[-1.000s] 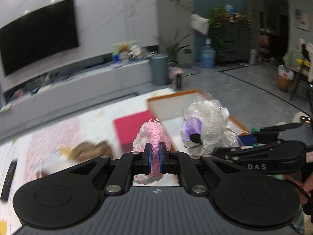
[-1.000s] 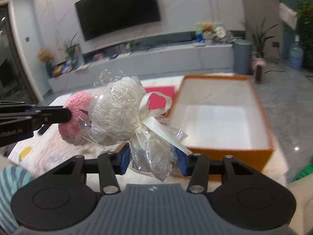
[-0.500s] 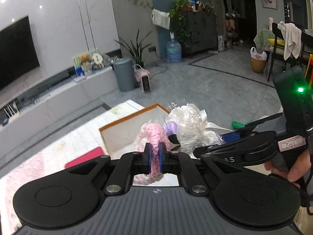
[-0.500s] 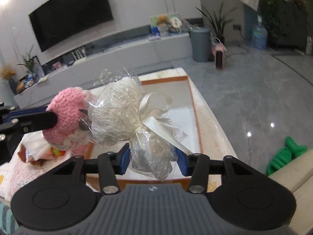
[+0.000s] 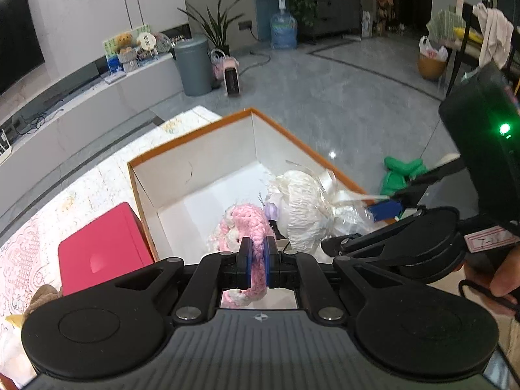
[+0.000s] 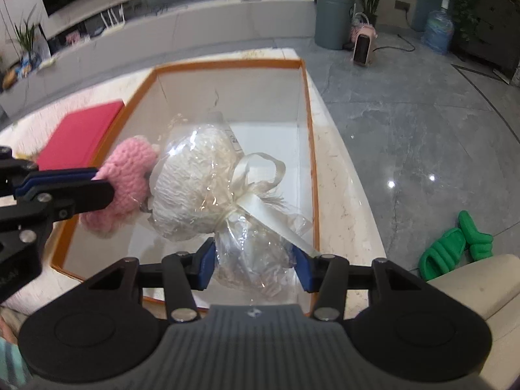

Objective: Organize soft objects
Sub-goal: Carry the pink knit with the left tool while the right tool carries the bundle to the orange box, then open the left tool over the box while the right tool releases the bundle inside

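Note:
My left gripper (image 5: 256, 261) is shut on a pink crocheted toy (image 5: 245, 224), which hangs over the open orange-rimmed box (image 5: 195, 136). My right gripper (image 6: 255, 268) is shut on the cellophane stem of a white wrapped bouquet (image 6: 198, 185) tied with a cream ribbon. The bouquet's head touches the pink toy (image 6: 128, 175), both held above the white inside of the box (image 6: 227, 65). In the right wrist view the left gripper's fingers (image 6: 65, 183) come in from the left. In the left wrist view the right gripper's blue pad (image 5: 385, 210) shows beside the bouquet (image 5: 305, 201).
A red flat case (image 5: 100, 250) lies left of the box on the lace-covered table (image 5: 29, 250). A brown plush (image 5: 42, 295) sits at the table's left. Grey floor, green slippers (image 6: 455, 243), a bin (image 5: 193, 65) and a small heater (image 5: 232, 79) lie beyond. A hand (image 5: 500, 276) holds the right gripper.
Both grippers moved together to the right and down with their toys, from above the table to over the open box. The view now looks down into the box.

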